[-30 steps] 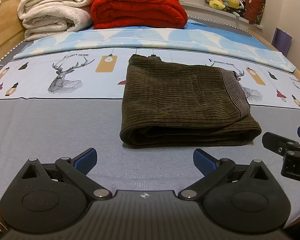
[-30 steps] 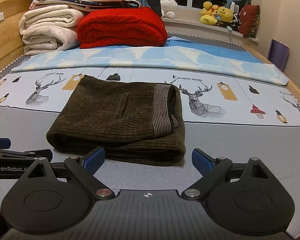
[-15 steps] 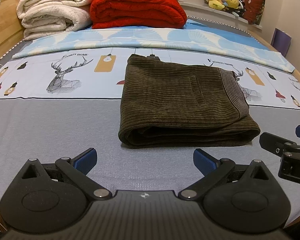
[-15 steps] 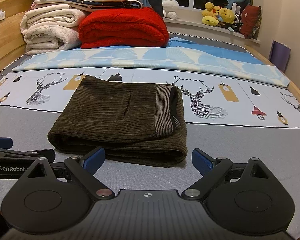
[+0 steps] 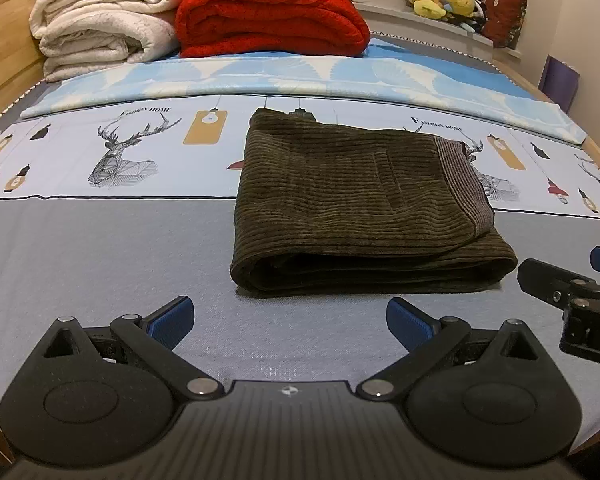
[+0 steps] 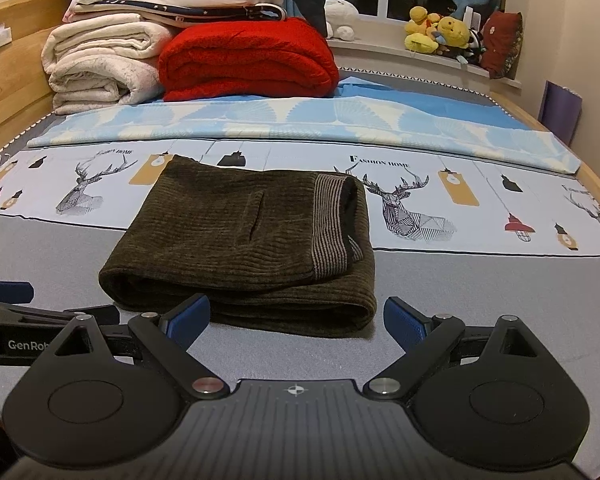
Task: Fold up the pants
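Note:
Dark olive corduroy pants (image 5: 360, 204) lie folded into a thick rectangle on the bed, striped waistband lining showing at the right end; they also show in the right wrist view (image 6: 244, 240). My left gripper (image 5: 290, 318) is open and empty, just in front of the pants' near edge. My right gripper (image 6: 296, 318) is open and empty, its left pad close to the pants' near fold. The right gripper shows at the right edge of the left wrist view (image 5: 572, 292), and the left gripper at the left edge of the right wrist view (image 6: 28, 316).
The bed (image 5: 80, 248) has a grey sheet with a deer-print band. A red blanket (image 5: 268, 20) and cream blankets (image 5: 100, 36) are stacked at the back left. Plush toys (image 6: 436, 32) sit on the window ledge. A wooden bed frame (image 6: 16, 80) runs along the left.
Both grippers have drifted slightly; the pants look a little closer in the right wrist view. The pants have not moved and both grippers stay open.

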A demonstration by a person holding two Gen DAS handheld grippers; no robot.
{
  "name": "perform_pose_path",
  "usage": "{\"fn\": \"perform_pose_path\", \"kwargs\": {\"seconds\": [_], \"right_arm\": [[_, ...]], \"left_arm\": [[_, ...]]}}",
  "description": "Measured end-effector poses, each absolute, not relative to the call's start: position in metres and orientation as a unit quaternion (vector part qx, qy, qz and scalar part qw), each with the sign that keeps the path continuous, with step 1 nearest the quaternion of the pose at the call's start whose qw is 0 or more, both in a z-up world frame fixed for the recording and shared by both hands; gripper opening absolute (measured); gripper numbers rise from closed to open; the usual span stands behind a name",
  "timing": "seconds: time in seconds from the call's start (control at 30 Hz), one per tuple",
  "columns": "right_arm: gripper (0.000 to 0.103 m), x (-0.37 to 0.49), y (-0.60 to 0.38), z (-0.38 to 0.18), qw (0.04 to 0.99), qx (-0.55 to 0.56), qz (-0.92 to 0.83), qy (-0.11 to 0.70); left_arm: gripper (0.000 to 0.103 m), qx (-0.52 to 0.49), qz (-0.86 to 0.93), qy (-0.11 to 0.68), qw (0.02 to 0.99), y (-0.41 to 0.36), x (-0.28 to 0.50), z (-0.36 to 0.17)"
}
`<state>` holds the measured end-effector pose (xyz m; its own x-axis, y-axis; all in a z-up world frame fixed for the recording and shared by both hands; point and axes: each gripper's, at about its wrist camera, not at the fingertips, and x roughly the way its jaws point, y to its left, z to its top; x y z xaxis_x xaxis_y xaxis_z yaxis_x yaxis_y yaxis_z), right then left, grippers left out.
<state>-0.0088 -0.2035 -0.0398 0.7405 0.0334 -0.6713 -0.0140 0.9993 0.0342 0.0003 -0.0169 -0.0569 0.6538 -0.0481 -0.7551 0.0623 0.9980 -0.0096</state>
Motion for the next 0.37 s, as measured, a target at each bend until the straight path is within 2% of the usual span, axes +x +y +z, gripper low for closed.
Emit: {"fn": "perform_pose_path", "kwargs": {"seconds": [0.37], "right_arm": [[0.094,-0.0073,-0.2021,-0.0391,0.933,0.014,0.017,0.36]], "left_arm": [[0.102,0.01,-0.037,0.411,0.911,-0.0193,0.0004,-0.057]]}}
